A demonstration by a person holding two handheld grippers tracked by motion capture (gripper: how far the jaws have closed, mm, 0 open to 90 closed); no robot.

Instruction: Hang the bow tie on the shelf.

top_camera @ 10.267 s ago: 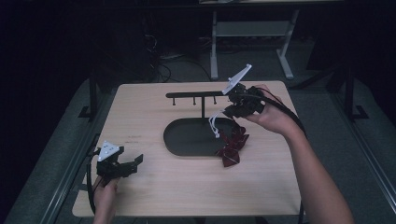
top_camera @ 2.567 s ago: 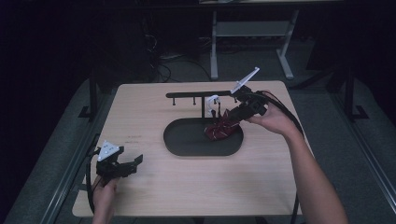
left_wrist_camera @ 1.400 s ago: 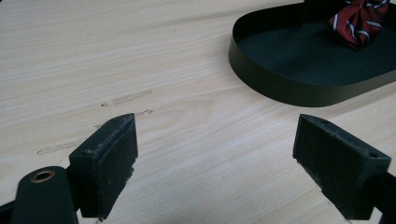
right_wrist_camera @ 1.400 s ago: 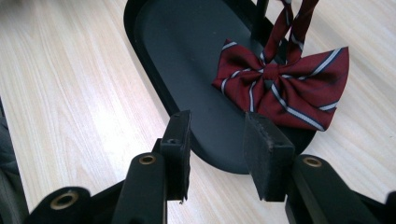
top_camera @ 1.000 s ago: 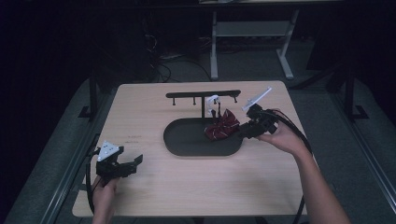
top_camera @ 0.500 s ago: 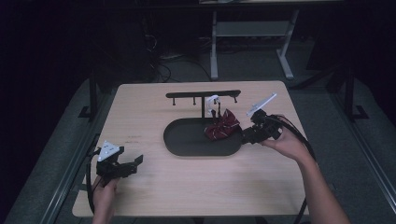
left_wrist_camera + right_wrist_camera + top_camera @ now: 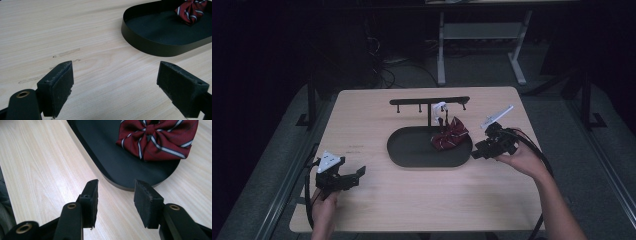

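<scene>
A dark red striped bow lies at the right end of the black oval tray, below the black hook rack; a white strap hangs from the rack above it. The bow and the tray's rim lie ahead of my right gripper, which stands open with nothing between its jaws; they have just been opening. In the high view my right gripper sits just right of the tray. My left gripper rests open near the table's front left, with the tray and bow far ahead.
The light wooden table has bare room in front of and left of the tray. Cables trail from both grippers off the table's edges. A white frame stands on the dark floor behind the table.
My right gripper has drawn back from the bow, moving right and toward the front, down to the table beside the tray. The bow stays in the tray. My left gripper has not moved.
</scene>
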